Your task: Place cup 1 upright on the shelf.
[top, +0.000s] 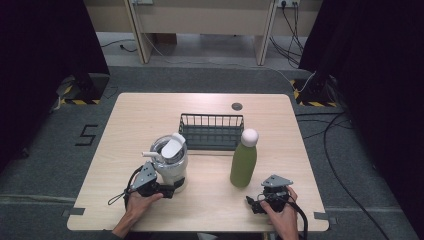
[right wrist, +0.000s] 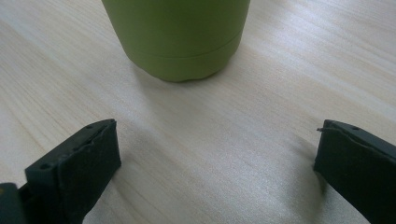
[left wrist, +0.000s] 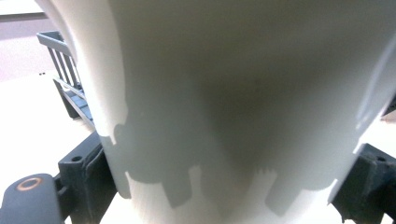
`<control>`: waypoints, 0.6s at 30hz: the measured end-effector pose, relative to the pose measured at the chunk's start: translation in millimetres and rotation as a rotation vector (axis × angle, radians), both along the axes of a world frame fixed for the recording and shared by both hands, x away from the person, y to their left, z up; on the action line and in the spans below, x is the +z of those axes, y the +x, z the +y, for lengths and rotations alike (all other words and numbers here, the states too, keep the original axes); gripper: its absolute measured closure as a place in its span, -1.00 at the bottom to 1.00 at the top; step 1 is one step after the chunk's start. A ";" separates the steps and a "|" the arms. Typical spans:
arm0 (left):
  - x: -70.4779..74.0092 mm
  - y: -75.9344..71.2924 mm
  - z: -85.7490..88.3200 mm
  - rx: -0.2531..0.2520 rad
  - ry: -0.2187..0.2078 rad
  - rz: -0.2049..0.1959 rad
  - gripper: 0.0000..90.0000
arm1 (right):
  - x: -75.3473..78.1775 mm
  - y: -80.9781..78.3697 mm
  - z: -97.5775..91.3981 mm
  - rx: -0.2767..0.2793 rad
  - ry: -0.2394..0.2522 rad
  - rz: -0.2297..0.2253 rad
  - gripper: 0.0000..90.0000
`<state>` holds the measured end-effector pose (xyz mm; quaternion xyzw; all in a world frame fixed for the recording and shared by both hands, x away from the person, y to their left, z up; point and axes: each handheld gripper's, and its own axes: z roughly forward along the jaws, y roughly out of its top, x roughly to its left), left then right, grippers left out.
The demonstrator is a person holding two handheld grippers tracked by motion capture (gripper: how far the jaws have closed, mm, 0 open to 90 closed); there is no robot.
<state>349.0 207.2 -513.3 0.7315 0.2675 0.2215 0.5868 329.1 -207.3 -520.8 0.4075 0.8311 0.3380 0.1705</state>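
A white tumbler (top: 170,161) with a flipped-up lid and a straw stands at the table's front left. My left gripper (top: 171,188) is at its base. In the left gripper view the tumbler's wall (left wrist: 243,93) sits between the two jaws, which press on both sides, so my left gripper (left wrist: 229,172) is shut on it. A green bottle (top: 243,161) with a white cap stands upright to the right. My right gripper (top: 257,201) rests just in front of it, apart from it. In the right gripper view my right gripper (right wrist: 215,149) is wide open over bare wood, with the bottle's base (right wrist: 180,37) ahead.
A dark wire basket (top: 211,131) stands behind the tumbler and the bottle, mid-table. A small round dark grommet (top: 237,106) sits near the far edge. The wooden table (top: 135,120) has free room at the back left and far right.
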 end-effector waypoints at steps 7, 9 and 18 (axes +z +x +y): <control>3.2 2.1 3.5 -0.003 -0.065 0.030 -0.77 | 0.0 -0.4 0.3 -0.002 0.002 0.003 -0.99; 5.3 3.4 4.9 -0.001 -0.067 0.029 -0.77 | 0.0 0.0 0.1 0.002 0.000 0.000 -0.99; 15.0 11.3 7.7 0.019 -0.045 0.017 -0.77 | 0.0 0.0 0.0 0.002 0.000 0.000 -0.99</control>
